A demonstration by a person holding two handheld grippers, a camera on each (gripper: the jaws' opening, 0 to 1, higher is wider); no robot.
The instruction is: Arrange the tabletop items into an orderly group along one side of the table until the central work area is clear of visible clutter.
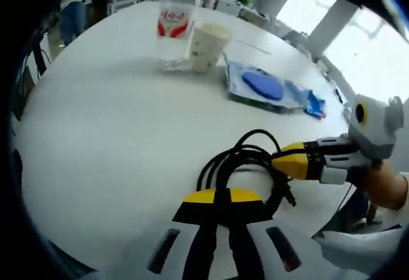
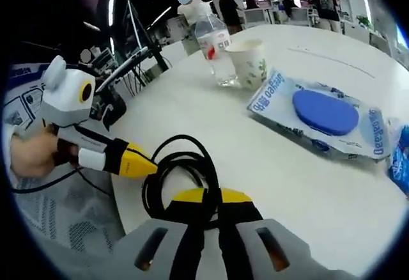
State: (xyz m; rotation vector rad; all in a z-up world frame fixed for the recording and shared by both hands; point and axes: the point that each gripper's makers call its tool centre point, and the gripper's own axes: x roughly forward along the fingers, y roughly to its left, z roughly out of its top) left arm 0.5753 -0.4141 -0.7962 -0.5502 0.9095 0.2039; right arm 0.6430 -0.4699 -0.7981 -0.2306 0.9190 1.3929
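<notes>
A coiled black cable [image 1: 246, 158] lies near the edge of the white table [image 1: 108, 120]. My left gripper [image 1: 217, 197] rises from the bottom of the left gripper view, its yellow tips closed together on the coil's near side. My right gripper [image 1: 285, 160] comes in from the right and pinches the coil's other side. In the right gripper view the cable [image 2: 185, 165] sits between my right gripper [image 2: 211, 197] and the left gripper [image 2: 144, 165]. Farther off stand a water bottle [image 1: 174, 27], a paper cup [image 1: 208, 46] and a flat blue packet [image 1: 265, 87].
The bottle [image 2: 216, 50] and cup [image 2: 248, 62] touch each other at the table's far side, and the packet [image 2: 323, 114] lies beside them. A small blue wrapper [image 2: 399, 158] rests past the packet. People and office chairs stand beyond the table.
</notes>
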